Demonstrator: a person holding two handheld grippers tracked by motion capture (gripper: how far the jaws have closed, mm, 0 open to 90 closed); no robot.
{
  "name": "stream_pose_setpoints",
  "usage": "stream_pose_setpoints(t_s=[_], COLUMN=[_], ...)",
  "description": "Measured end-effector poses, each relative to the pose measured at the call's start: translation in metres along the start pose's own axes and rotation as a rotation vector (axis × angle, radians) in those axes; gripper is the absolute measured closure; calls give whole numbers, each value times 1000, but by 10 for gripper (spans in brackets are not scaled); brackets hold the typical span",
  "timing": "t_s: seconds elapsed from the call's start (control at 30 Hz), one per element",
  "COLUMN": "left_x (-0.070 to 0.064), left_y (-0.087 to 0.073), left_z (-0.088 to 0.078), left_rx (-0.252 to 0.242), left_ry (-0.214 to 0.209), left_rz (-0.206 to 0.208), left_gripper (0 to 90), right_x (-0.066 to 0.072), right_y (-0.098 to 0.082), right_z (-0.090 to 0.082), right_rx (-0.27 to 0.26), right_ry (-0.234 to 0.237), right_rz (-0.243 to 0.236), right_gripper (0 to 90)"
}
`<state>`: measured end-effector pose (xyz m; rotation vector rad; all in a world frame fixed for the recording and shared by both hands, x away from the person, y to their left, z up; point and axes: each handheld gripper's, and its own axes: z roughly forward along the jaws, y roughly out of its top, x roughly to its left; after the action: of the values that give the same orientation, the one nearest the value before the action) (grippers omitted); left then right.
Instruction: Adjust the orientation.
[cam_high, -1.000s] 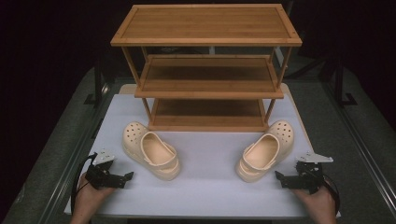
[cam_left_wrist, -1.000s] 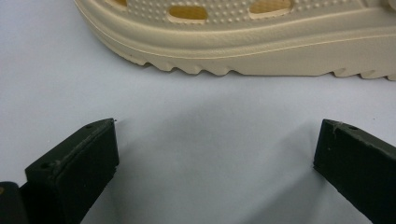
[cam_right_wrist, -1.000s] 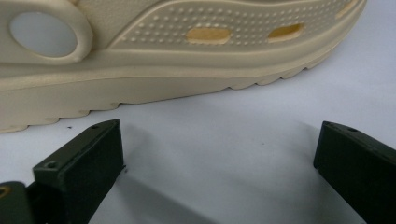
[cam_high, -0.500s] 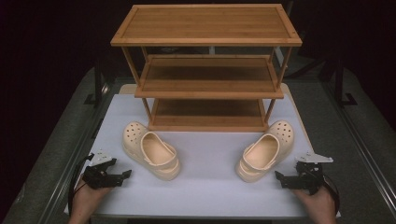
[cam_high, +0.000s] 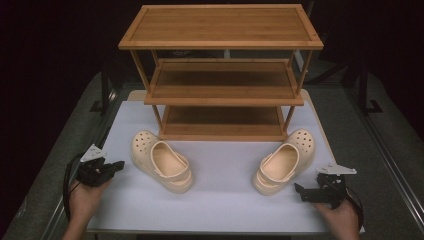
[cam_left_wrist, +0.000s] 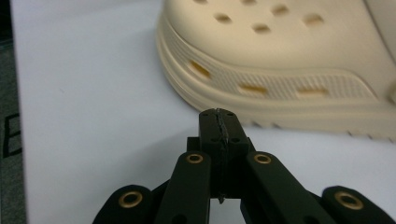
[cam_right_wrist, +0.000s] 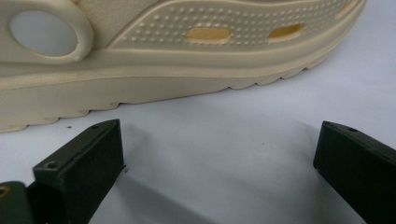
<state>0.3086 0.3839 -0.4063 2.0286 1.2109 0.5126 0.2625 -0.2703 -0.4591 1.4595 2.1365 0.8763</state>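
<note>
Two cream foam clogs lie on the white table top (cam_high: 225, 205) in front of a wooden rack. The left clog (cam_high: 162, 161) points its toe to the far left, and the right clog (cam_high: 282, 162) points its toe to the far right. My left gripper (cam_high: 119, 164) sits on the table left of the left clog, apart from it. In the left gripper view it (cam_left_wrist: 219, 122) is shut with nothing between its jaws, and the clog's perforated toe (cam_left_wrist: 280, 60) is just ahead. My right gripper (cam_high: 299, 190) rests right of the right clog's heel. It (cam_right_wrist: 219, 140) stands open, empty, facing the clog's side (cam_right_wrist: 163, 56).
A three-tier bamboo shoe rack (cam_high: 222, 95) stands at the back of the table, its shelves bare. The table's front edge runs just before both hands. Dark floor and metal frame rails (cam_high: 395, 165) lie beyond the table's sides.
My left gripper has moved forward, away from the table's front edge, and slightly left. The right gripper and both clogs have stayed put.
</note>
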Motion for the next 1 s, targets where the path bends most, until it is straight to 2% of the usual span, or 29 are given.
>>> stream_pose_setpoints(t_s=[0.07,0.2,0.27,0.37,0.43,0.53,0.6,0.67,0.73,0.9,0.97,1.0], left_x=[11,20,29,34,39,45,47,48,46,41,37,37], left_y=[11,23,34,39,44,48,50,52,53,53,54,54], left_z=[4,9,18,25,33,43,51,58,65,72,73,72], left_rx=[-19,-30,-29,-36,-10,-30,1,-9,-4,-2,-3,-6], left_ry=[5,19,30,32,47,41,56,44,44,9,24,18], left_rz=[-19,-19,-21,-25,-17,-15,3,-4,9,6,16,15], left_gripper=[900,900,900,900,900,900,900,900,900,900,900,900], right_x=[0,0,0,0,0,0,0,0,0,0,0,0], right_y=[0,0,0,0,0,0,0,0,0,0,0,0], right_z=[0,0,0,0,0,0,0,0,0,0,0,0], right_rx=[0,-1,-1,-1,-1,-1,0,-1,-1,-2,-2,-1], right_ry=[0,0,1,1,1,1,1,1,1,1,1,1], right_rz=[0,0,1,1,1,1,2,1,1,0,0,1], right_gripper=[11,10,11,11,11,10,11,11,11,11,10,11])
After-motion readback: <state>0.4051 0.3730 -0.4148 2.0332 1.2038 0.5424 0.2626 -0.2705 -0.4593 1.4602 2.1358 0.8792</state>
